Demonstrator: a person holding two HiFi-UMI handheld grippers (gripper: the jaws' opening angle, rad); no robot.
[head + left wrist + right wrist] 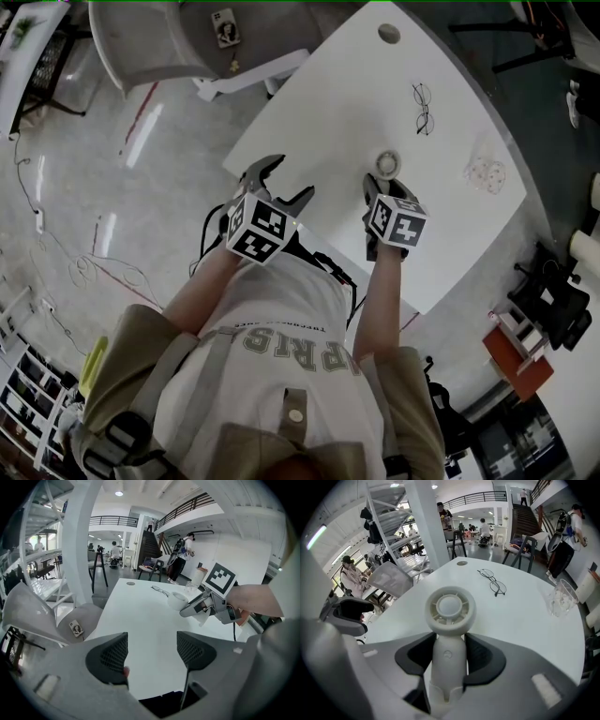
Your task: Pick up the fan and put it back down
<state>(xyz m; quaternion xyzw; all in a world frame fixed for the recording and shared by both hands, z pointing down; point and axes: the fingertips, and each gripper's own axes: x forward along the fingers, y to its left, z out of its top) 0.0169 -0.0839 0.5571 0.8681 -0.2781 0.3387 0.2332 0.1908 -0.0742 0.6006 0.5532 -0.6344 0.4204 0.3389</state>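
Left tongs point(150, 651): jaws apart, empty, by the counter's point(140, 620) near edge. Right tongs point(449, 656): closed on the fan's point(450, 609) handle. Fan over counter's middle, head toward far edge; contact with counter not discernible. Set-down, my judgement: let it rest fully before opening jaws. Glasses point(493, 581) and plastic cup point(560, 597) lie farther off, well clear.

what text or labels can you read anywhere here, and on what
"PRIS": large block letters on the person's shirt; the other letters cannot be made out.
Small line beside those letters: too small to read.
fan handle: round emblem, no legible words.
marker cubes: square patterns, no words.
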